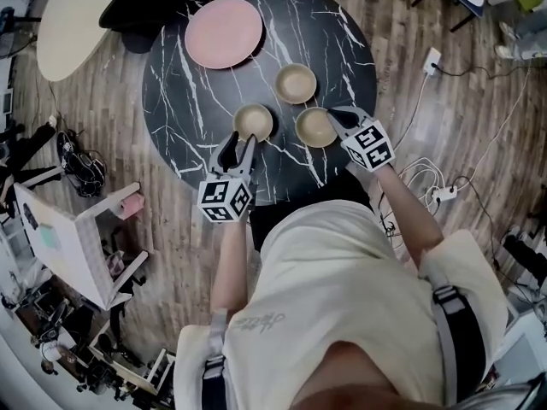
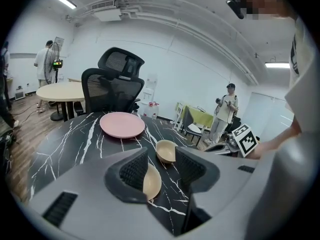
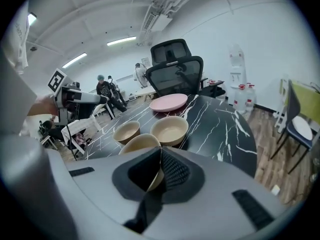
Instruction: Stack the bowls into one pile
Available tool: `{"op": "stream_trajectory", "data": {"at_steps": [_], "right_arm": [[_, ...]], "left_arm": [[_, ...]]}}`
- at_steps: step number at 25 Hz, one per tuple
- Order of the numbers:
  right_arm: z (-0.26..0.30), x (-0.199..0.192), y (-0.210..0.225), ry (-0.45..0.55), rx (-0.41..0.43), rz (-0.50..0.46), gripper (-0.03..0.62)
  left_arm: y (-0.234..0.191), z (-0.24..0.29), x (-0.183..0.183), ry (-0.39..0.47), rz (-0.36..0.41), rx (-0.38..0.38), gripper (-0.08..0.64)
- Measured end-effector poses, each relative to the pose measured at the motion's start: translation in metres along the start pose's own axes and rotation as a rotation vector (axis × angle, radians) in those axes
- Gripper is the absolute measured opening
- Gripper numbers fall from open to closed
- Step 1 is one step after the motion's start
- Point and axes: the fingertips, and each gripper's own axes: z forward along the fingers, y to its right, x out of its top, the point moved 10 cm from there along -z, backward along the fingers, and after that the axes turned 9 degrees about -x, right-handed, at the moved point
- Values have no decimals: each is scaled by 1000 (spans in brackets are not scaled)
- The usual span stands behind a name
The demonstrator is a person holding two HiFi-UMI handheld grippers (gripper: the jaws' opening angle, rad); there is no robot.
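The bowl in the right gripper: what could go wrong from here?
The right gripper holds that bowl only by its thin rim, so it may tilt or slip out. The far bowl and the left bowl sit close; a swing might knock either. The left gripper, open across the left bowl's rim, could nudge it.

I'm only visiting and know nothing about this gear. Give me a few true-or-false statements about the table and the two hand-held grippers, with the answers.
1. Three tan bowls are in view: the left bowl, the right bowl and the far bowl. True.
2. The bowls already form one pile. False: all three are separate, none nested.
3. The right gripper has its fingers shut on the right bowl's rim. True.
4. The left gripper has its fingers clamped together. False: they stand apart, near the left bowl.
5. The plate is blue. False: it is pink.
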Motion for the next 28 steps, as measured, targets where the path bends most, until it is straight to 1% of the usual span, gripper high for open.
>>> {"op": "stream_trajectory", "data": {"at_steps": [10, 14, 19, 23, 28], "right_arm": [[-7, 29, 0, 36, 32, -39, 15], [-7, 45, 8, 74, 28, -24, 15], [2, 58, 17, 109, 18, -10, 15], [15, 67, 26, 116, 6, -6, 15], [37, 77, 31, 110, 15, -24, 15]], "left_arm": [[-2, -5, -13, 26, -34, 22, 190], [1, -5, -14, 36, -36, 23, 190], [-2, -8, -17, 38, -44, 47, 190], [-4, -10, -18, 37, -63, 57, 190], [-8, -10, -19, 32, -75, 73, 190]]}}
